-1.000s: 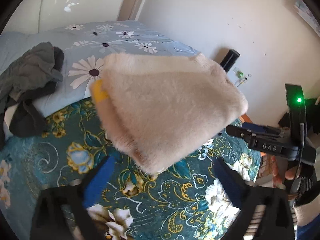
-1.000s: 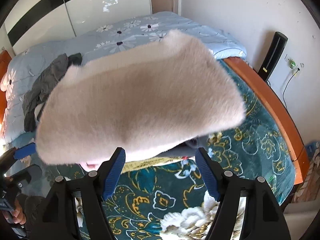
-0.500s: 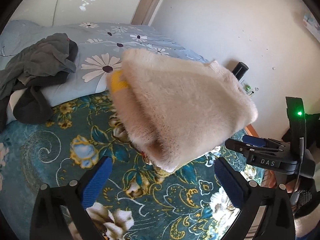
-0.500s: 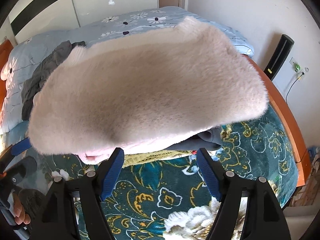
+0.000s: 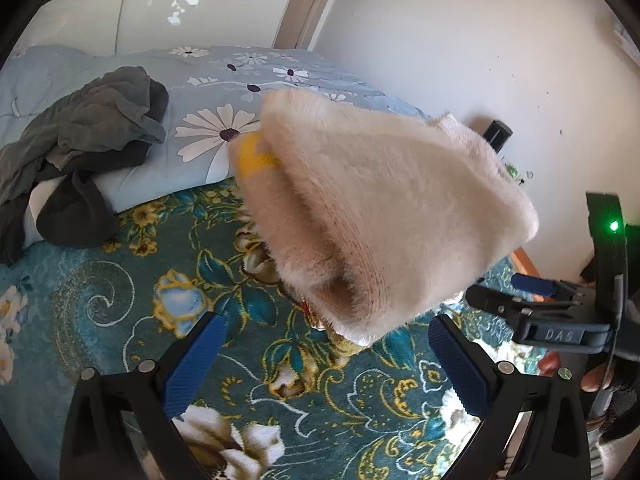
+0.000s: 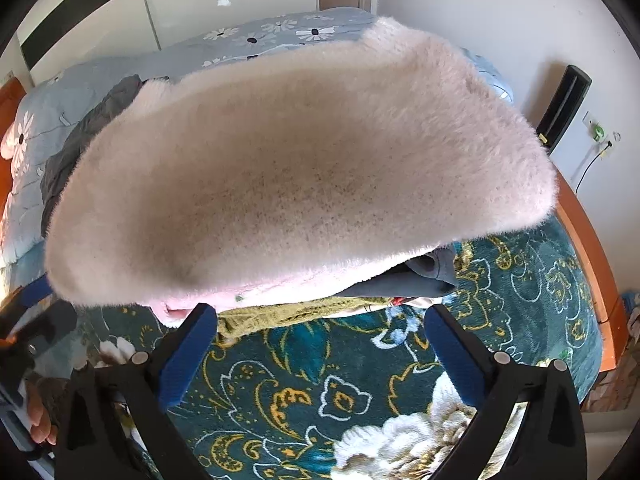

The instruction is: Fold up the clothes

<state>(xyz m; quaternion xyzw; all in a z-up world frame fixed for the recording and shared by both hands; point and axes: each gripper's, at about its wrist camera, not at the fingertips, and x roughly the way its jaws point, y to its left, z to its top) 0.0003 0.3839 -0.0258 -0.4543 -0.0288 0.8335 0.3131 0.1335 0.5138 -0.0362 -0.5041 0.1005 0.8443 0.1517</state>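
A folded cream fluffy garment point(image 5: 372, 216) tops a small stack of clothes on the teal floral bedspread point(image 5: 132, 300). In the right wrist view it point(image 6: 296, 160) fills the middle, with pink, olive and grey folded pieces point(image 6: 404, 280) under it. My left gripper point(image 5: 324, 356) is open and empty, just short of the stack's near corner. My right gripper point(image 6: 320, 344) is open and empty, its fingertips at the stack's near edge. The right gripper also shows at the right of the left wrist view point(image 5: 532, 304).
A crumpled dark grey garment point(image 5: 80, 136) lies on the light blue daisy quilt point(image 5: 224, 120) at the head of the bed. A white wall with a black device point(image 6: 562, 108) and a socket stands to the right. The orange bed frame point(image 6: 592, 260) edges the bed.
Both grippers have drawn back a little from the stack and stayed open. The cream garment now sits slightly further from the left fingertips.
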